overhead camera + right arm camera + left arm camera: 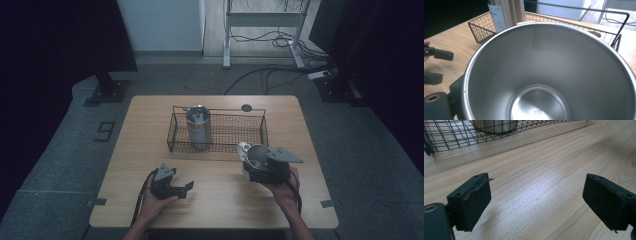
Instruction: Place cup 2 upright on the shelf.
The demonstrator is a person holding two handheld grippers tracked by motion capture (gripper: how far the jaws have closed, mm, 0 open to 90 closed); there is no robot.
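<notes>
Setting: a pale wooden table (215, 195) seen from above, with a person's forearms entering from the near edge, each hand holding a two-jaw gripper.
Right gripper (257, 169): held just above the table's near right part, clamped on a stainless steel cup (257, 156). One black jaw presses the cup's outer wall; the other is hidden by the cup.
Cup position: lifted off the wood, just in front of the wire basket's near right corner, its mouth tilted toward the gripper's camera.
Cup interior: empty, brushed metal, with "304" stamped on the bottom (537, 111).
Wire basket (175, 131): black mesh, at the table's centre, holding an upright metal canister (198, 127) near its left end.
Left gripper (186, 188): low over the near left of the table, jaws spread wide, nothing between them; bare wood lies beneath.
Handling: the cup looks light, rigid and thin-walled. Smooth steel is likely slippery against the pads, so a pinch across the rim wall needs firm, steady pressure.
Risk: tilting further could let it slide or spin in the grip.
</notes>
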